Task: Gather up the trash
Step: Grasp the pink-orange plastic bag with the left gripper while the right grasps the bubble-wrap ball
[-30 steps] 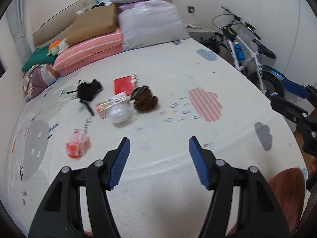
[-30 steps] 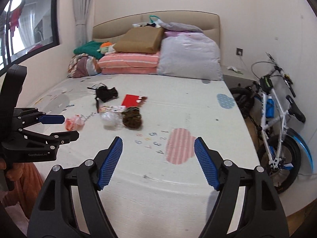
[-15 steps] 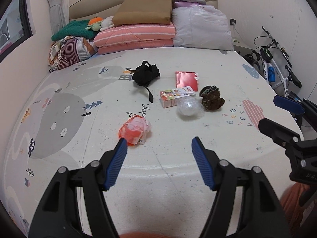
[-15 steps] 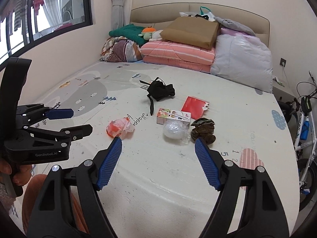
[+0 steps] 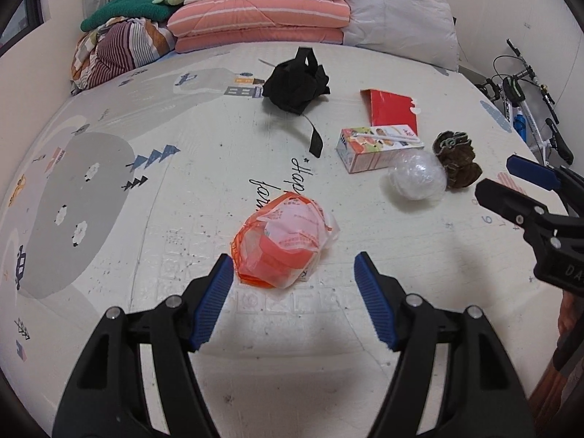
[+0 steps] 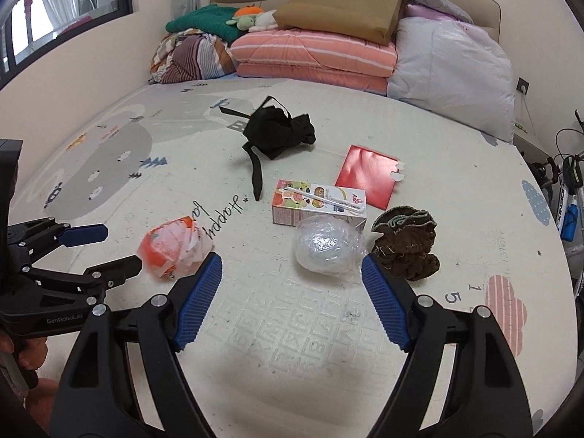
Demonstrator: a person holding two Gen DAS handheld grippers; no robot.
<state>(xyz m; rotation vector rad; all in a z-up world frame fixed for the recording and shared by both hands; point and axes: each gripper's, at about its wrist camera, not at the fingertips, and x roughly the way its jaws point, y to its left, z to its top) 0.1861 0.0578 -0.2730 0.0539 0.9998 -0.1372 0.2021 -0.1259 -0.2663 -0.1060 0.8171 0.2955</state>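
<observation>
Left gripper [image 5: 294,273] gapes, right gripper [image 6: 290,272] is opening (both empty) above patterned mat [image 6: 292,346]; bicycle [image 5: 525,91] alongside.

Folded quilts [image 6: 314,53], bicycle [image 5: 525,109] beside bed.

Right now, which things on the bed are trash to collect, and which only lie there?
Trash: orange-white plastic bag; clear plastic ball; juice carton; red envelope.

Lying about, probably: black cloth bag; brown fabric bundle; folded quilts; bicycle.
</observation>
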